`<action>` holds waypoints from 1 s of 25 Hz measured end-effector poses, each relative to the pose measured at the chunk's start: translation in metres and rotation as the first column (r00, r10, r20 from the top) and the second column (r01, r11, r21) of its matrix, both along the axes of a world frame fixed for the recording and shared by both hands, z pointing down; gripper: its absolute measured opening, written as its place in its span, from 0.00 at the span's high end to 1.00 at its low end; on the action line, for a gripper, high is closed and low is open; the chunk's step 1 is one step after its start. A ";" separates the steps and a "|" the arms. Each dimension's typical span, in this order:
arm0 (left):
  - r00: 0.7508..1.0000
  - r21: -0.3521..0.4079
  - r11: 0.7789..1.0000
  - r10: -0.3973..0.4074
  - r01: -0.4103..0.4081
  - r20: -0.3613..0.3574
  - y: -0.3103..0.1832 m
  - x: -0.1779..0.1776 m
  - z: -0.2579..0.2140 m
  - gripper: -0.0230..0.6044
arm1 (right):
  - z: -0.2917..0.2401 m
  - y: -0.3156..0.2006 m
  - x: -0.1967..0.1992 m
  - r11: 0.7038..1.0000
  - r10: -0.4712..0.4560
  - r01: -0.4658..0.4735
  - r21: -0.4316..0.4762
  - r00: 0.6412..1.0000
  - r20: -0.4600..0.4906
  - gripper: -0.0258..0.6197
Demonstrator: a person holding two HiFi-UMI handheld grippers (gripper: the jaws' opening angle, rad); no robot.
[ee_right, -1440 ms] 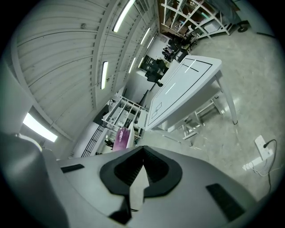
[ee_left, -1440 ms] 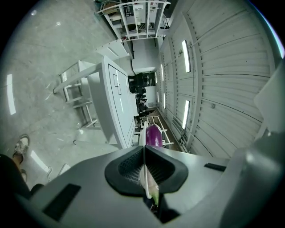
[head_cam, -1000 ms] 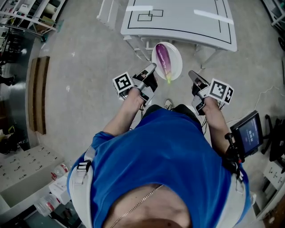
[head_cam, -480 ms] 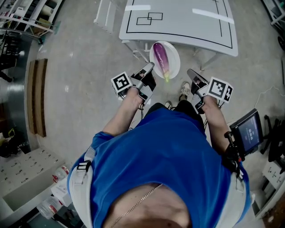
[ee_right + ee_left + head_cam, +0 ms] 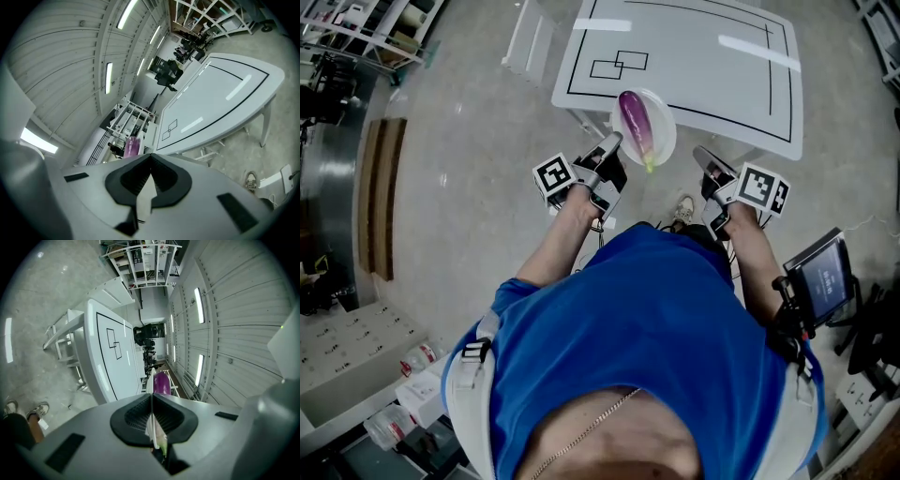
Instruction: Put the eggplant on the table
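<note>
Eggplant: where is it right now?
In the head view, the eggplant lies on a white plate that the left gripper holds by its rim, at the near edge of the white table.

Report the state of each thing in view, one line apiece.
eggplant: lying on the plate, not yet on the table.
plate: held by its rim, in the air by the table's near edge.
left gripper: shut on the plate's rim.
right gripper: shut, holding nothing.
table: standing, top marked with black lines.
</note>
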State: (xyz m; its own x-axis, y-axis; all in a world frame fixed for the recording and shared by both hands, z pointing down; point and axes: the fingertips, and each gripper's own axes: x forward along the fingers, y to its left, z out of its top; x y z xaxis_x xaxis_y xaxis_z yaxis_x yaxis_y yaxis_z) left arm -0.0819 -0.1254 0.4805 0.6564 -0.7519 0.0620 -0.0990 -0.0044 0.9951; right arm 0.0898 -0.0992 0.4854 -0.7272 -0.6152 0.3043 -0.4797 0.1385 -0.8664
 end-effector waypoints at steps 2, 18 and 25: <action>1.000 0.001 1.000 -0.015 0.015 0.002 -0.014 0.004 0.000 0.93 | 0.001 -0.016 0.006 1.000 -0.011 0.011 -0.001 1.000 -0.004 0.96; 0.983 0.000 0.983 -0.183 0.183 0.014 -0.089 0.023 0.004 0.93 | 0.008 -0.103 0.030 0.984 -0.179 0.179 -0.006 0.984 -0.003 0.96; 0.973 -0.010 0.973 -0.231 0.231 0.017 -0.117 0.013 0.004 0.93 | 0.012 -0.139 0.023 0.976 -0.218 0.218 -0.020 0.976 -0.001 0.96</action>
